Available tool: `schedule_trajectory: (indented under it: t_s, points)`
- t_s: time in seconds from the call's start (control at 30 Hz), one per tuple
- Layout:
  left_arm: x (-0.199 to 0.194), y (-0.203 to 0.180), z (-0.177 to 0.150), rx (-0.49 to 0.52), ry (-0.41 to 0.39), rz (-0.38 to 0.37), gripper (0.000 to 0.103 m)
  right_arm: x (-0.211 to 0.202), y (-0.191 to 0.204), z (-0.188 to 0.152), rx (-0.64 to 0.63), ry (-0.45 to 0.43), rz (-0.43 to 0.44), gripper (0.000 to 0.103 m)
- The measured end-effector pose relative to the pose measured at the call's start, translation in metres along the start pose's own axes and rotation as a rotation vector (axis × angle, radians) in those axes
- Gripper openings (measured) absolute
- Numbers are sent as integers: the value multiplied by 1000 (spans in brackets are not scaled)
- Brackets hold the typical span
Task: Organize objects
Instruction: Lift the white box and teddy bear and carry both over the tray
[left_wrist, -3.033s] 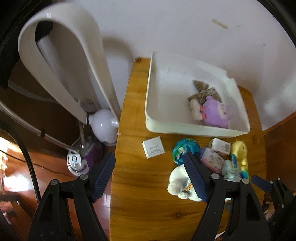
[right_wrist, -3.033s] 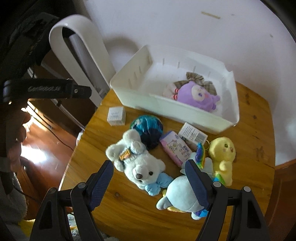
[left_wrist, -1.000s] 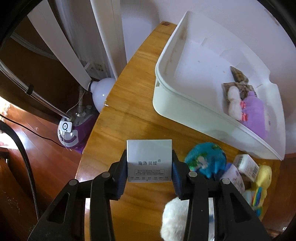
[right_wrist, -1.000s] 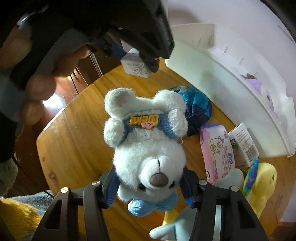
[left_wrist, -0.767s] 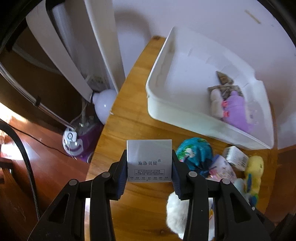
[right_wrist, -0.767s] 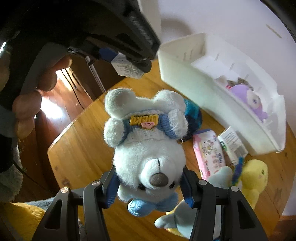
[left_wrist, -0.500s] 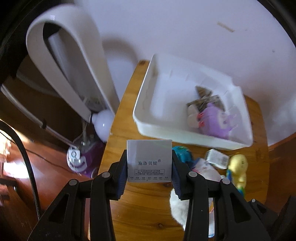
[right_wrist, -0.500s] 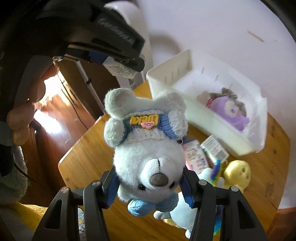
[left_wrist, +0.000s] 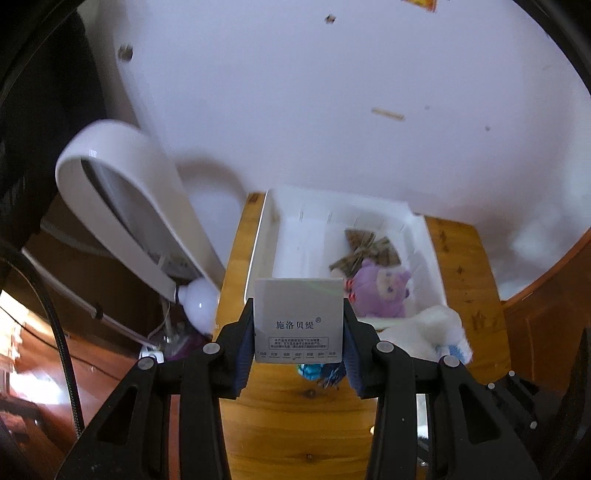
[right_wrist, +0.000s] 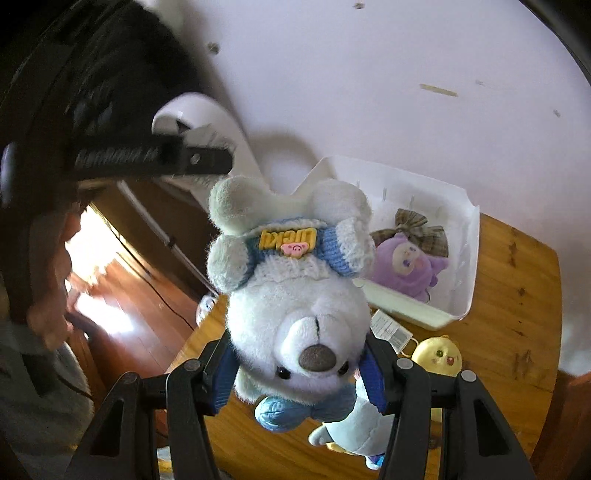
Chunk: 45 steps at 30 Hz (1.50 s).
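Both hand-held grippers loaded above the table (left_wrist: 295, 424)

A white box (left_wrist: 297, 320) is clamped in the left hand-held gripper (left_wrist: 297, 363), a white teddy bear (right_wrist: 295, 295) (upside down) in the right hand-held gripper (right_wrist: 300, 376).

The left wrist view is looking forward and down from above the table's (left_wrist: 295, 424) near edge toward the bin (left_wrist: 424, 258) by the wall, a box (left_wrist: 298, 321) filling its close foreground. The right wrist view is facing the same far edge from high above the near edge, a bear (right_wrist: 295, 295) close up. Both are sharing the bin (right_wrist: 465, 258), the purple toy (left_wrist: 380, 291) (right_wrist: 406, 269) and the wall.
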<state>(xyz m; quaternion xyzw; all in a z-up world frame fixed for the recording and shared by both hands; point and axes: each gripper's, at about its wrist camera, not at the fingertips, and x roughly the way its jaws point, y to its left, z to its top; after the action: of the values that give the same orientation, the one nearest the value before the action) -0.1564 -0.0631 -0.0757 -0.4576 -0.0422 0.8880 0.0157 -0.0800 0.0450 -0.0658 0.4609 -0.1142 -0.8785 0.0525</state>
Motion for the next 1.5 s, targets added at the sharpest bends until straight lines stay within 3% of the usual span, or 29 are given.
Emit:
schedule_trajectory:
  t_s: [0.37, 0.7, 1.2, 1.5]
  points:
    - [-15, -23, 36, 84, -74, -13, 45, -38, -24, 77, 73, -92, -22, 58]
    - [5, -34, 63, 101, -79, -9, 45, -22, -48, 133, 128, -108, -86, 58]
    - [52, -36, 88, 115, -8, -1, 45, 28, -83, 150, 211, -50, -98, 58]
    - [76, -42, 85, 122, 38, 14, 45, 55, -95, 152, 236, -12, -100, 58]
